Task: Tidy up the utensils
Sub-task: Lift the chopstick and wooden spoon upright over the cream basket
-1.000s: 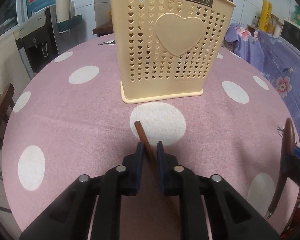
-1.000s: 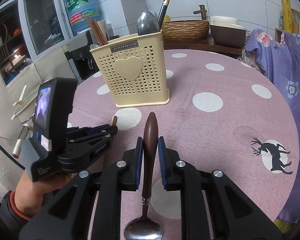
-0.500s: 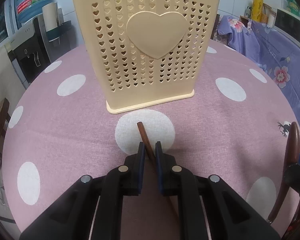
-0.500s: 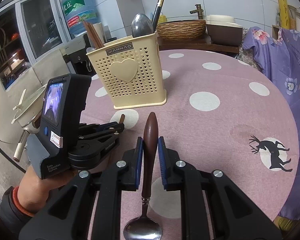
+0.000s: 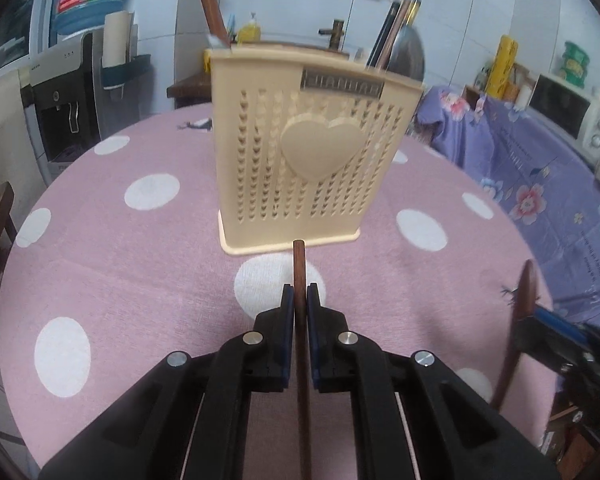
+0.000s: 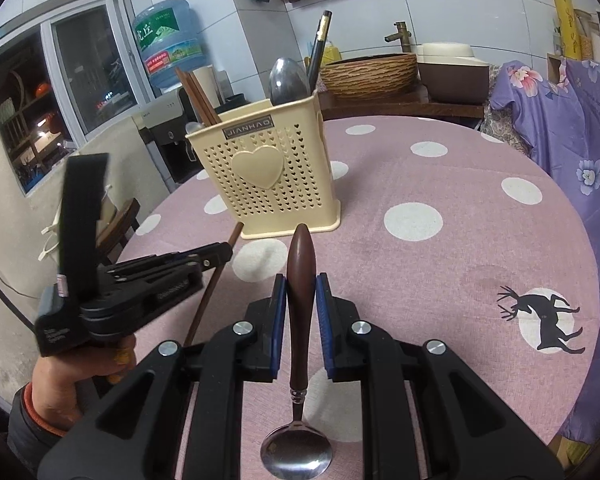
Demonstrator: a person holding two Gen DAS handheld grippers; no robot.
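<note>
Chopstick (image 5: pixel 299 280), brown wood, is pinched in the left tongs (image 5: pixel 299 300), jaws closed tight on the shaft, tip lifted clear of the table (image 5: pixel 100 264) and pointing at the base of the cream utensil holder (image 5: pixel 308 168) just ahead. Spoon (image 6: pixel 299 280) sits handle-forward in the right tongs (image 6: pixel 300 284), nearly closed, pads pressing its dark handle, bowl hanging back under the camera. Holder stands upright near the table's middle and already carries chopsticks at one end, a spoon and dark chopsticks at the other (compartment walls not visible from here). Step in hand, by my reading: carrying the chopstick to the holder. Next move likely needs the left tongs raised above the rim and the chopstick tipped upright over the chopstick end before release; the spoon waits.
</note>
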